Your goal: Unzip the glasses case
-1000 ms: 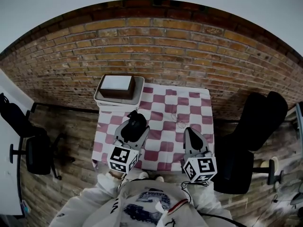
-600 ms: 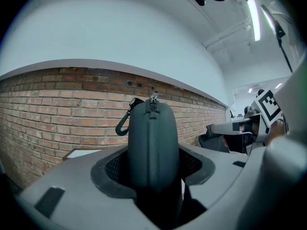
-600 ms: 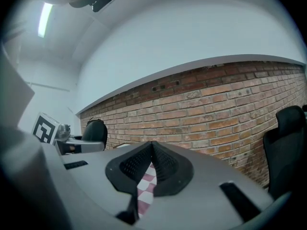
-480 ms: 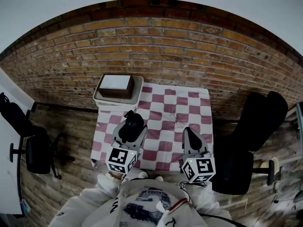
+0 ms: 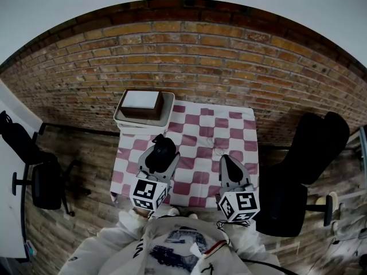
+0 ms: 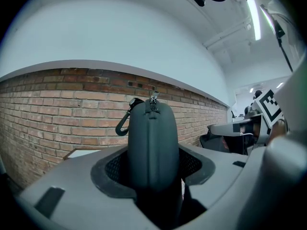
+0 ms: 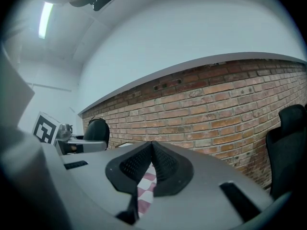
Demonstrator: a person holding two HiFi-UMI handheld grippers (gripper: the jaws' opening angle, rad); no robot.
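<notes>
Dark grey and hard-shelled, the case point(image 6: 152, 128) stands on end in the left gripper point(image 6: 152, 164), its jaws clamped on the case's two sides. It is held up over the left part of the checked surface point(image 5: 200, 132). The zip pull point(image 6: 153, 101) sits at the very top of the case, with a clip point(image 6: 125, 119) hanging just to its left. The zip looks fully done up to me, so I'd say the unzipping itself hasn't started and this is the holding-ready step.

The right gripper point(image 7: 152, 150) hovers off to the right, well apart from the case. Its jaws are pressed together with nothing in them; only checked cloth shows beneath.

Next, I reckon, the right jaws must part a little, cross to that small pull and pinch it. They would then draw it along the seam while the left grip stays firm.
</notes>
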